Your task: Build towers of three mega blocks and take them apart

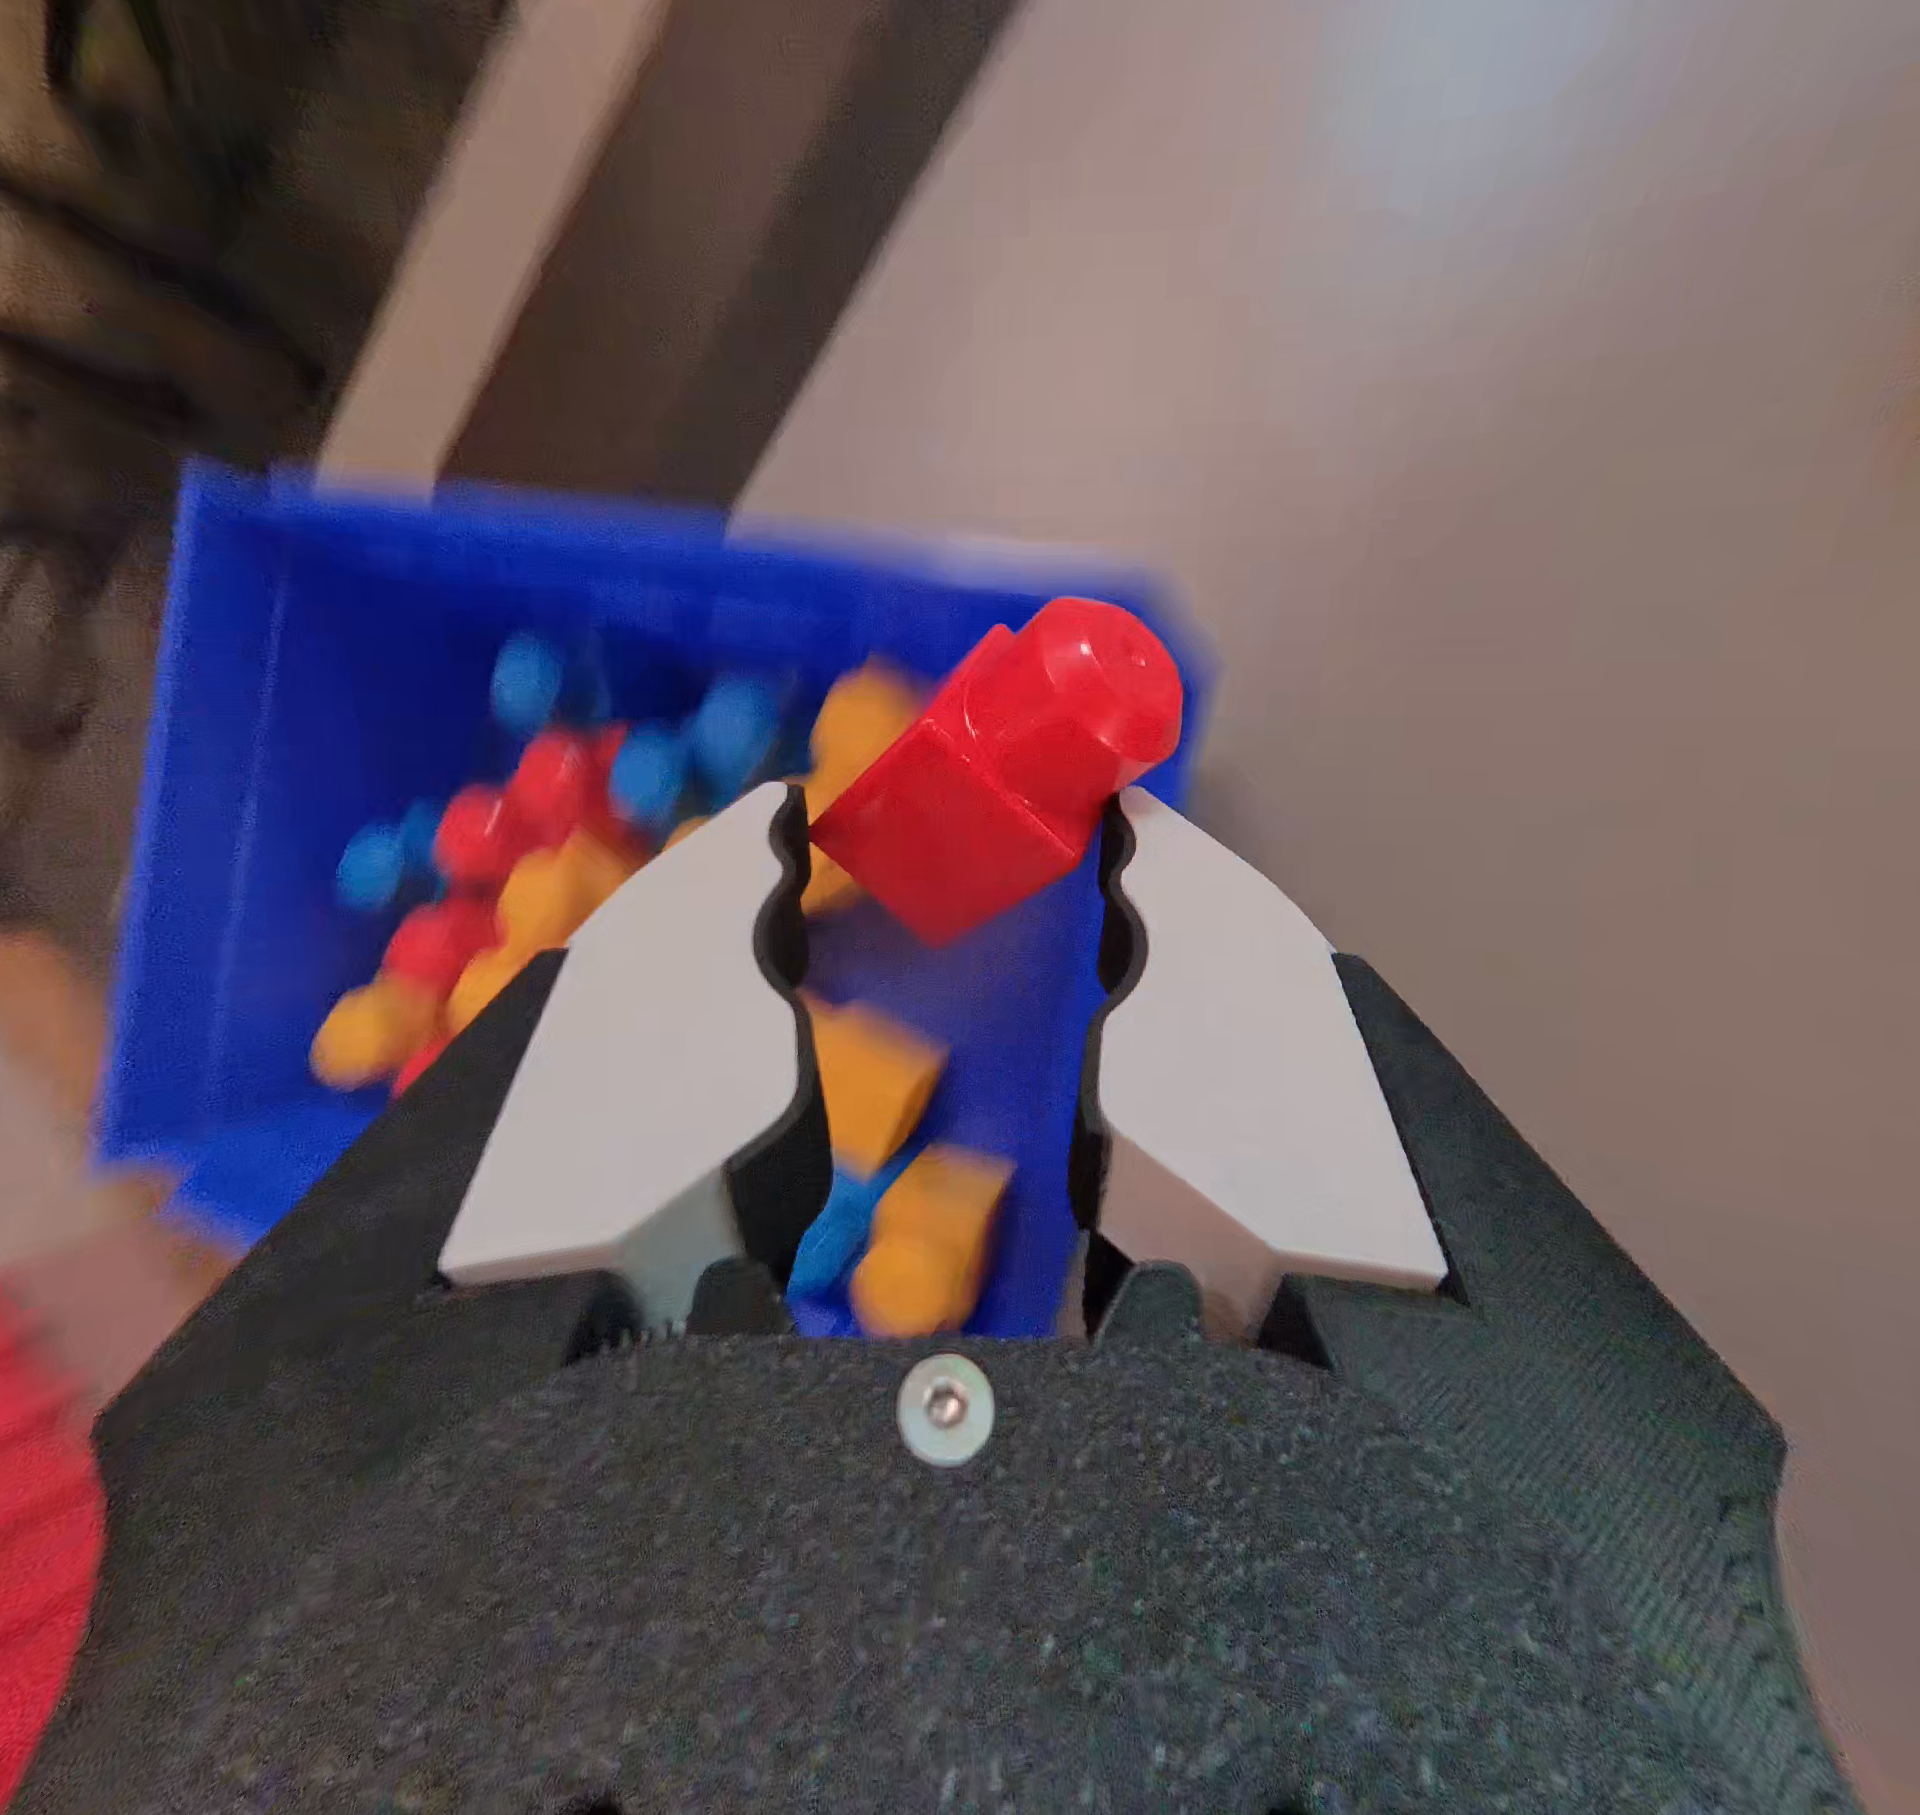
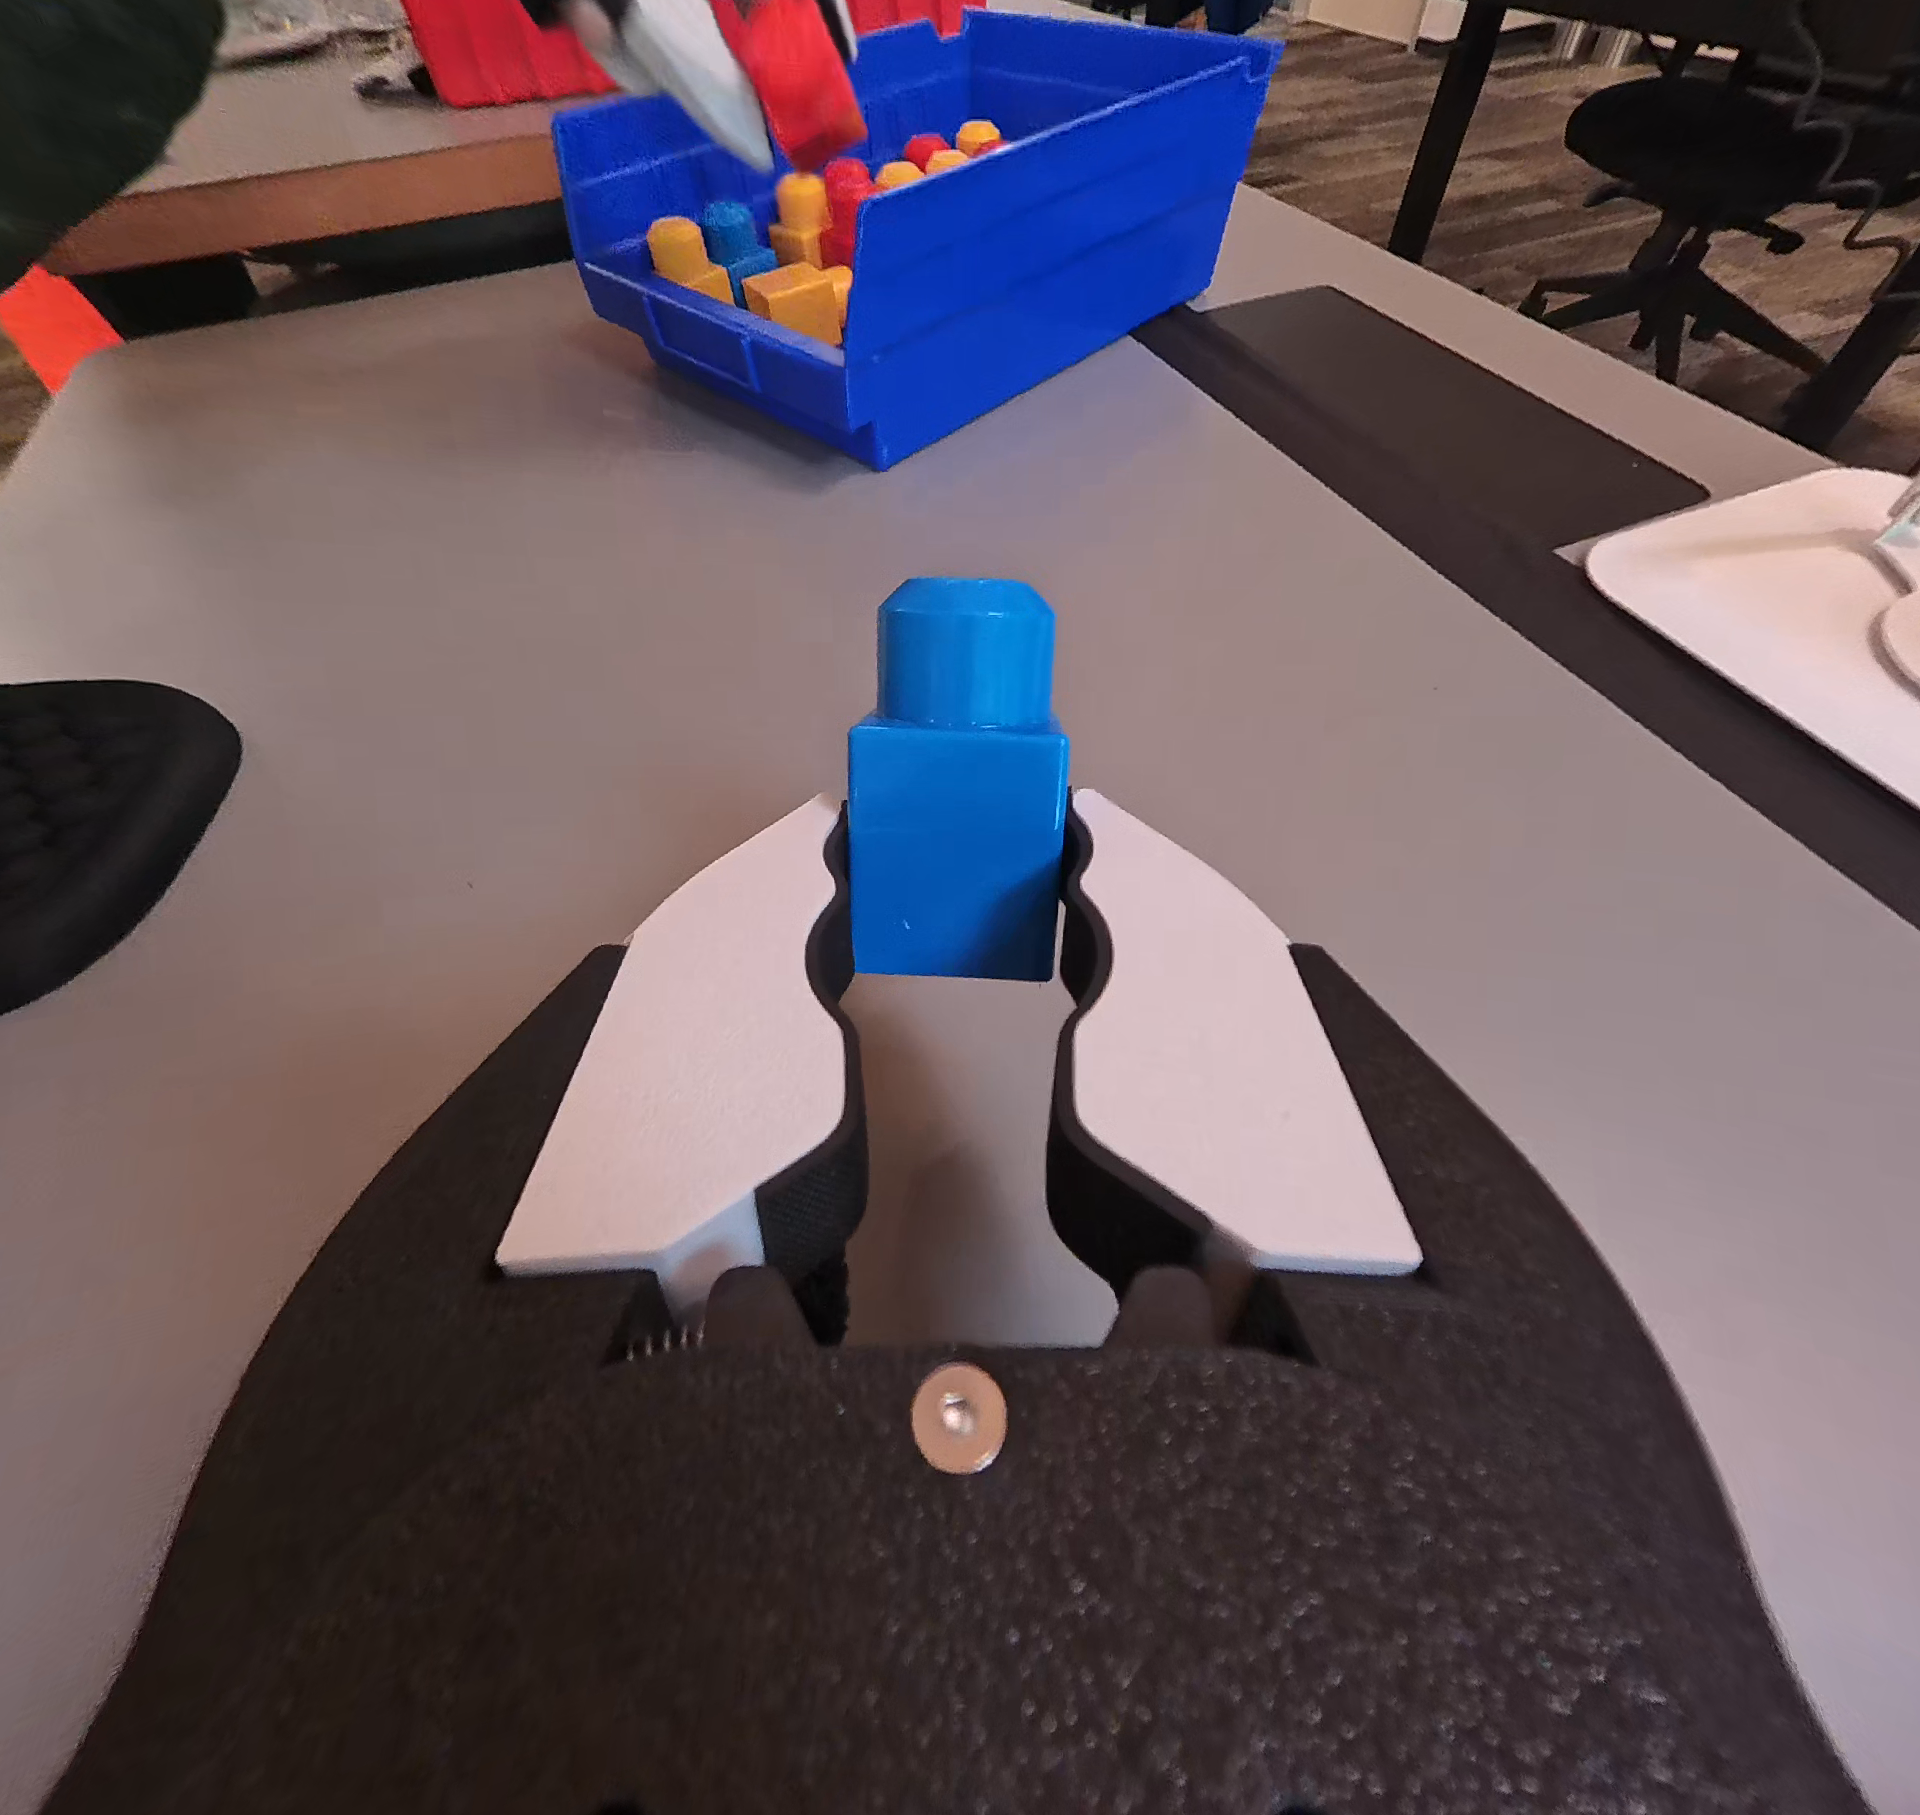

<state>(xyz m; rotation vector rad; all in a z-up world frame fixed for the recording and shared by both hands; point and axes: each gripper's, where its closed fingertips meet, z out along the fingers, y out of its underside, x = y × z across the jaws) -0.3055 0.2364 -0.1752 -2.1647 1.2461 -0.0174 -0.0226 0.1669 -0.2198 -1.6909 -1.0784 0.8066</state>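
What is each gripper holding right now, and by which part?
The left gripper holds a red block, tilted, by the sides of its square base, above the blue bin. The right gripper holds a blue block, upright, by its base sides, stud free.

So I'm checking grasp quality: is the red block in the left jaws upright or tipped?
Tipped. The red block sits diagonally between the jaws, its stud pointing up and right, above the blue bin.
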